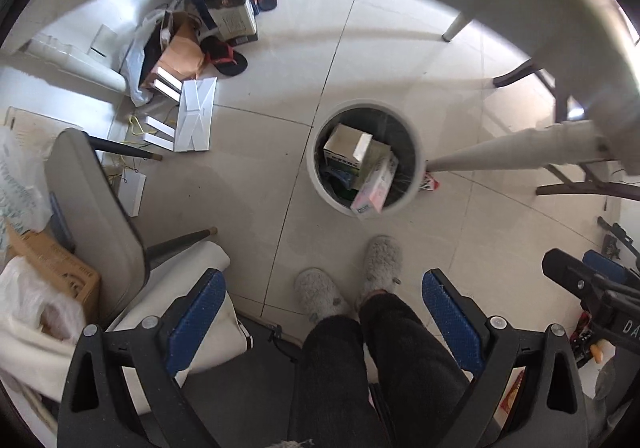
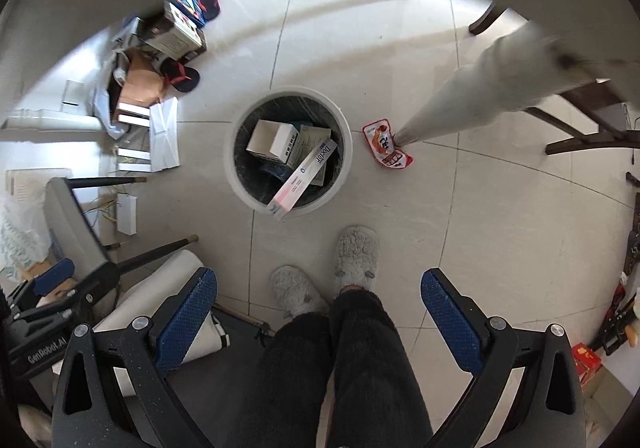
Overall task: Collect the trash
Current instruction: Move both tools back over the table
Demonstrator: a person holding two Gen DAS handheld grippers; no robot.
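Round trash bin (image 2: 289,95) on the tiled floor (image 2: 500,232), holding a small box (image 2: 267,141) and a long carton (image 2: 304,175) leaning out over the near rim. Just right of the bin, a snack wrapper (image 2: 386,145) flat on the floor, touching the foot of a table leg (image 2: 460,107). Directly before the bin, two slippered feet (image 2: 356,256); far left, a chair (image 2: 76,224), with a heap of bags and boxes (image 2: 156,59) behind it.

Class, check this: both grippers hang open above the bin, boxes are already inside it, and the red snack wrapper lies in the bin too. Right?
Not quite. The red snack wrapper lies on the floor tiles beside the bin, at the foot of the table leg, as the right wrist view shows. The rest holds.
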